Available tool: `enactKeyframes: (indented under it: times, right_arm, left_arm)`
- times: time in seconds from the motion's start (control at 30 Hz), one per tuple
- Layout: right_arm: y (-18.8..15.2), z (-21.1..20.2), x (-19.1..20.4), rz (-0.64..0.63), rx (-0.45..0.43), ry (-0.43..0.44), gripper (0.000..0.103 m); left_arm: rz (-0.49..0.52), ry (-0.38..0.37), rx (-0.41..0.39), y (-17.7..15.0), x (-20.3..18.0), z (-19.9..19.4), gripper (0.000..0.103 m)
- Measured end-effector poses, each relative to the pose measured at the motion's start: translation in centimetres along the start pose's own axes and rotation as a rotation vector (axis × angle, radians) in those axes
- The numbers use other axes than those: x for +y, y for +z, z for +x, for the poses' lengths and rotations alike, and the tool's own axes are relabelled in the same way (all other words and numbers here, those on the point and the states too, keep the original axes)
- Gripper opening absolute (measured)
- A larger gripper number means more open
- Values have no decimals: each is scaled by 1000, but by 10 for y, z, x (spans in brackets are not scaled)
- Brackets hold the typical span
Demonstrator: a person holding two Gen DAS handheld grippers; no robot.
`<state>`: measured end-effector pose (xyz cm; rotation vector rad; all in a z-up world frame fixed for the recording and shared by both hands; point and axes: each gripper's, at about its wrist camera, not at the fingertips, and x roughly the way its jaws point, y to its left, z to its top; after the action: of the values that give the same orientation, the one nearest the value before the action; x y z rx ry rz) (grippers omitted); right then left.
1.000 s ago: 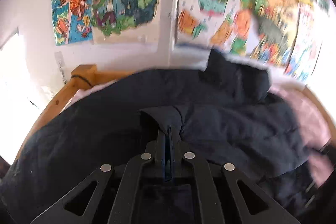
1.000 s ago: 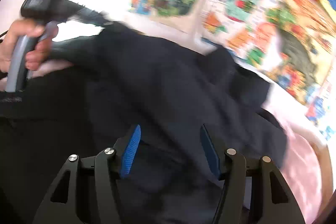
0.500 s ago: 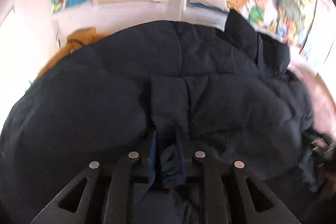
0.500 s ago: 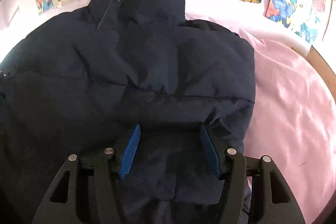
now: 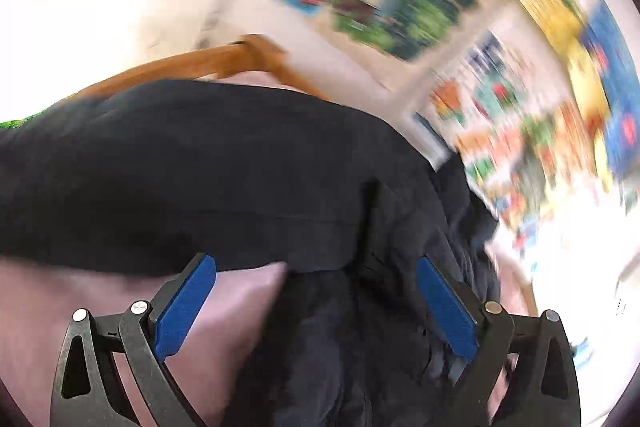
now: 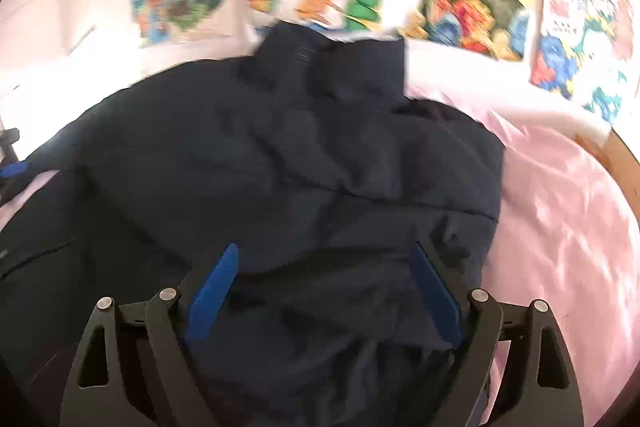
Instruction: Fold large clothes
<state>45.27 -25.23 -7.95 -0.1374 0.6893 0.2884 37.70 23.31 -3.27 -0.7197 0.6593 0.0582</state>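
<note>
I see both the left gripper (image 5: 316, 301) and right gripper (image 6: 324, 289) opening, pads spread clear above the navy jacket (image 6: 280, 155) lying on the pink bedsheet (image 6: 560, 219).

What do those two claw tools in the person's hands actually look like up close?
Both look alike. The left gripper and the right gripper each have two black plastic fingers built from linked bars with triangular cut-outs, joined by round silver pins. Flat bright blue pads line the inner faces of the fingers. No cables or markings show.
</note>
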Motion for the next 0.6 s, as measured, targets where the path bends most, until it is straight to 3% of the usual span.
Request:
enactKeyframes:
  times: [0.13, 0.27, 0.4, 0.6]
  right_arm:
    - [-4, -26, 7, 13, 0, 133, 93]
    - [-17, -41, 6, 87, 17, 245, 100]
    - [-30, -41, 6, 133, 44, 295, 100]
    - [-40, -38, 9, 136, 62, 289, 100]
  left_arm:
    - [-233, 64, -63, -4, 46, -15, 103]
    - [-466, 77, -133, -6, 86, -14, 103]
    - [-587, 63, -186, -5, 106, -4, 103]
    - [-727, 72, -226, -2, 123, 13, 102]
